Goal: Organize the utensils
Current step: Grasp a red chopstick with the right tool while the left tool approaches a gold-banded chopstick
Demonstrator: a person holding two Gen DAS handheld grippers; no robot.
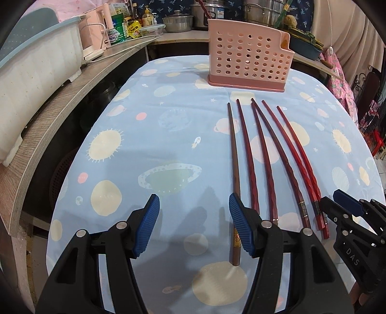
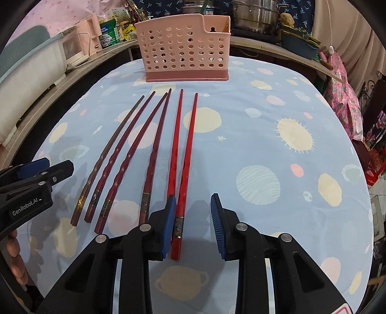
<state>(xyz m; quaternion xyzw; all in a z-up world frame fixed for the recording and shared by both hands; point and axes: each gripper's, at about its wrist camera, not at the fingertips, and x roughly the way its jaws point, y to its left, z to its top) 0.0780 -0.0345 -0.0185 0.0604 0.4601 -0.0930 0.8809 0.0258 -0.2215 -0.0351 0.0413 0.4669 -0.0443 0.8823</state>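
Note:
Several dark red chopsticks [image 2: 154, 154] lie side by side on the blue tablecloth [image 2: 265, 120], tips toward a pink perforated utensil holder [image 2: 185, 48] at the far end. They also show in the left wrist view [image 1: 265, 157], as does the holder [image 1: 248, 62]. My left gripper [image 1: 194, 205] is open and empty, low over the cloth, with the leftmost brown chopstick [image 1: 234, 164] beside its right finger. My right gripper [image 2: 193, 205] is open, and the thick end of the rightmost bright red chopstick [image 2: 185, 169] lies between its fingers, untouched.
A wooden counter [image 1: 60, 116] runs along the left with a white dish rack [image 1: 36, 67], bottles and boxes. Steel pots [image 2: 255, 14] stand behind the holder. Pink fabric [image 2: 342, 96] hangs at the right. A person's fingers [image 2: 14, 253] show at the left edge.

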